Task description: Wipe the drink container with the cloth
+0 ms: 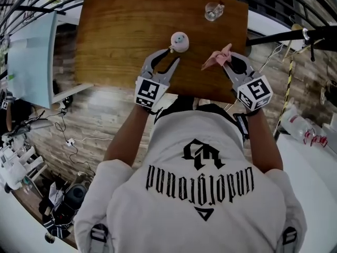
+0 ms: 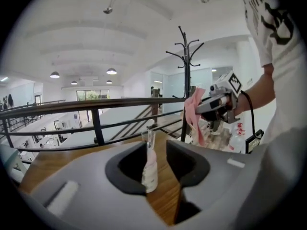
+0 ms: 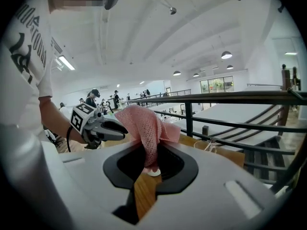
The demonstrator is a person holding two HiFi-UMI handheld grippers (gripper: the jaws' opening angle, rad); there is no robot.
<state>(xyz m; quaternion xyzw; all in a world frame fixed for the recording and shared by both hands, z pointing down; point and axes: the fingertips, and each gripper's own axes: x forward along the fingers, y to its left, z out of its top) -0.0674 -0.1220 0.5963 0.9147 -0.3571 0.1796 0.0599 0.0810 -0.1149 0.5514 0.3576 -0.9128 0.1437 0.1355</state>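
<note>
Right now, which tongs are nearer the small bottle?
Left. The left tongs are right at the bottle, open, from its near side; the right tongs hold the pink cloth off to its right.

Brown wooden table [image 1: 121,36] on a wood-plank floor [image 1: 100,120], pale desk [image 1: 31,57] off to one side. Black metal railing [image 2: 96,110] runs behind the table, with a black coat stand [image 2: 184,56] by it. White ceiling [image 2: 72,32] with round pendant lamps [image 2: 111,71], bright windows [image 2: 91,96] at the far end.

Bright, even indoor light; heavy fisheye warping, dark corners.
</note>
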